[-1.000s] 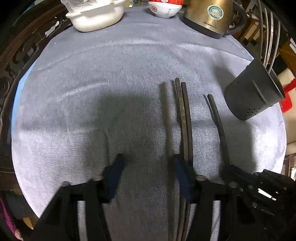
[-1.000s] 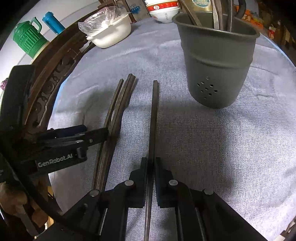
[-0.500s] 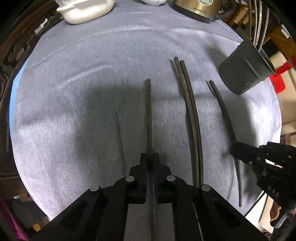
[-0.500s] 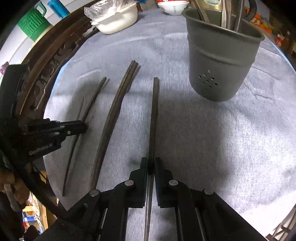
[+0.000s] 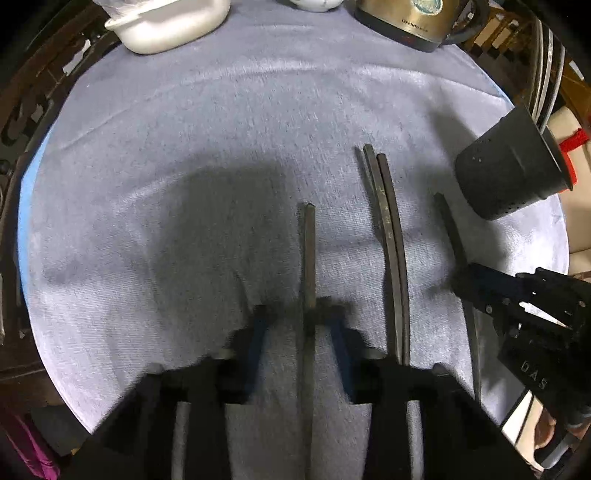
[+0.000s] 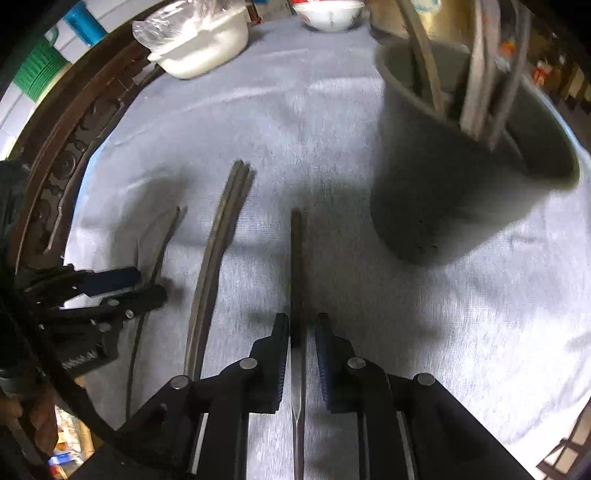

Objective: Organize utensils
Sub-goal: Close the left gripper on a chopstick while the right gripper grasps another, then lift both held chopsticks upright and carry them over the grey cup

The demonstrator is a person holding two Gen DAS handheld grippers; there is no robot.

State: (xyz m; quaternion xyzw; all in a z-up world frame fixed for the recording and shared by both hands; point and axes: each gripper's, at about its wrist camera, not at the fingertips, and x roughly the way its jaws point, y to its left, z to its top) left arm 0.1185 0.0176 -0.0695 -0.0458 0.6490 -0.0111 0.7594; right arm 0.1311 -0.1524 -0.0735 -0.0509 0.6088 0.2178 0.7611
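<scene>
While the right tongs (image 6: 301, 325) are opening and the left tongs (image 5: 295, 314) gape, each astride a loose chopstick (image 6: 296, 258), either stick may roll askew.

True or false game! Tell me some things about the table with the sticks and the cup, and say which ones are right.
1. The grey holder has utensils standing in it. True.
2. The cloth on the table is red. False: it is pale grey-blue.
3. Two chopsticks lie side by side, touching. True.
4. The kettle is green. False: it is gold-coloured.
</scene>
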